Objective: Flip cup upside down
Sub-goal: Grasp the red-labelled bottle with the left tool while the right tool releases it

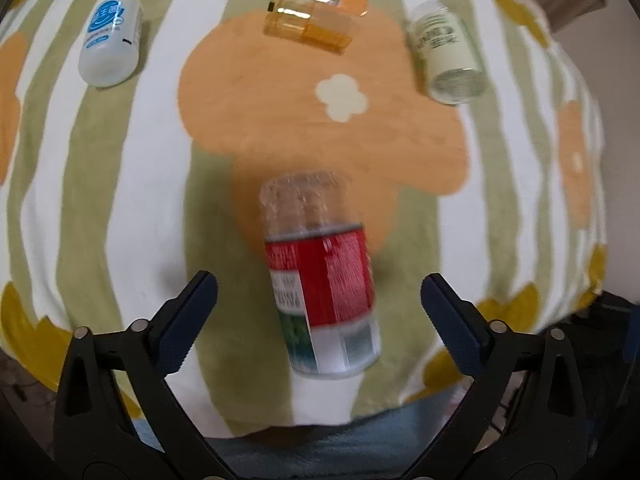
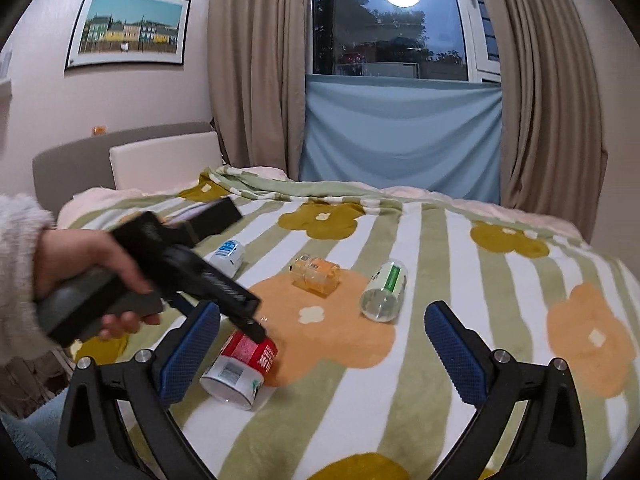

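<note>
Left gripper (image 1: pixel 319 312) hangs wide open over the red cup (image 1: pixel 324 280) near the blanket's (image 1: pixel 120 160) front edge — it may roll away. Right gripper (image 2: pixel 322 350) is open too, holding nothing.

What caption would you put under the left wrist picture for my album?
Open left gripper poised over a red-labelled cup lying on its side on a flowery striped blanket.

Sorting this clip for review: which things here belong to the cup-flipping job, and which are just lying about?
In the job:
- red-labelled cup, lying on its side on the blanket
- left gripper, open, astride that cup

Lying about:
- blue-labelled cup
- orange cup
- green-labelled cup
- right gripper, open and holding nothing
</note>
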